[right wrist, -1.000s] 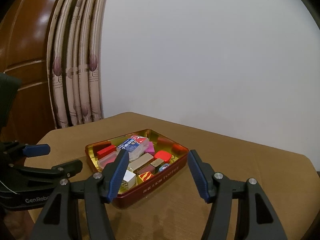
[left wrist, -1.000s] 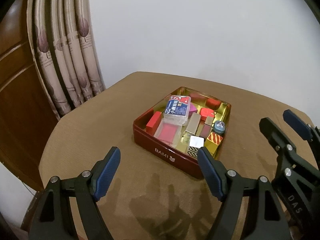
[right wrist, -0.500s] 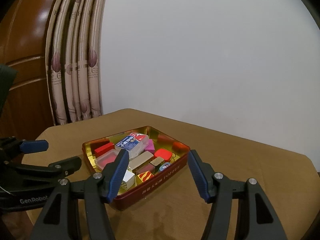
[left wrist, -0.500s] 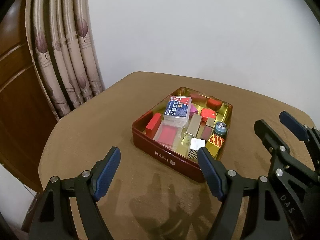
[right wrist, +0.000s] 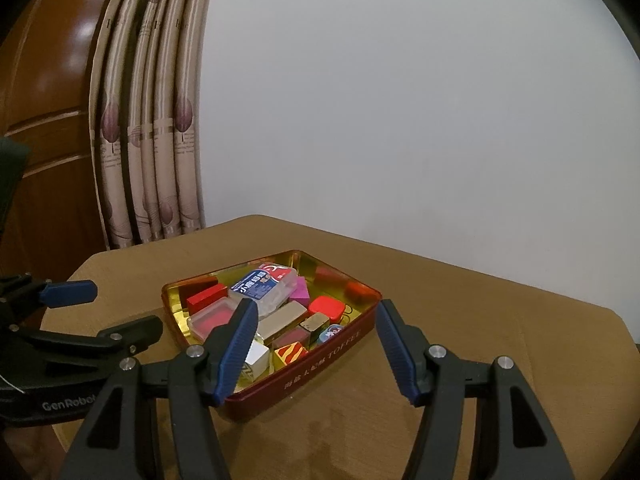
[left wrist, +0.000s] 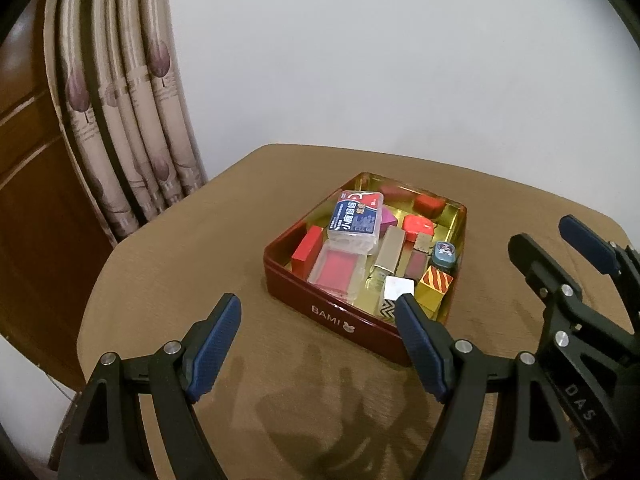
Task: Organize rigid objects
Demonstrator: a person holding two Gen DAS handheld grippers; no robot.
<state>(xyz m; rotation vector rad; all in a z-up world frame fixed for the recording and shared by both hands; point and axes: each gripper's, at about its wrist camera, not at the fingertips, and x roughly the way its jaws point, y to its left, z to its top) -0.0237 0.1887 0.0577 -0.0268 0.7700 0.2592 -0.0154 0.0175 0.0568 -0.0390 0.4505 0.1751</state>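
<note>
A red tin tray (left wrist: 332, 312) with a gold inside sits on the brown table; it also shows in the right wrist view (right wrist: 320, 372). It holds several small rigid things: a clear box with a blue label (left wrist: 355, 218), a clear case with a red insert (left wrist: 338, 270), a red block (left wrist: 307, 249), a striped yellow cube (left wrist: 436, 286) and a silver block (left wrist: 398, 288). My left gripper (left wrist: 320, 344) is open and empty, just short of the tray's near wall. My right gripper (right wrist: 314, 350) is open and empty, over the tray's near corner.
The round brown table (left wrist: 168, 280) drops off at its left edge. A patterned curtain (left wrist: 132, 120) and a wooden door (left wrist: 28, 184) stand at the left, a white wall behind. The right gripper (left wrist: 560, 264) sits right of the tray; the left gripper (right wrist: 80, 320) sits left of it.
Both grippers have shifted slightly, so the tray sits a little lower and nearer in the right wrist view. Both stay open and empty.
</note>
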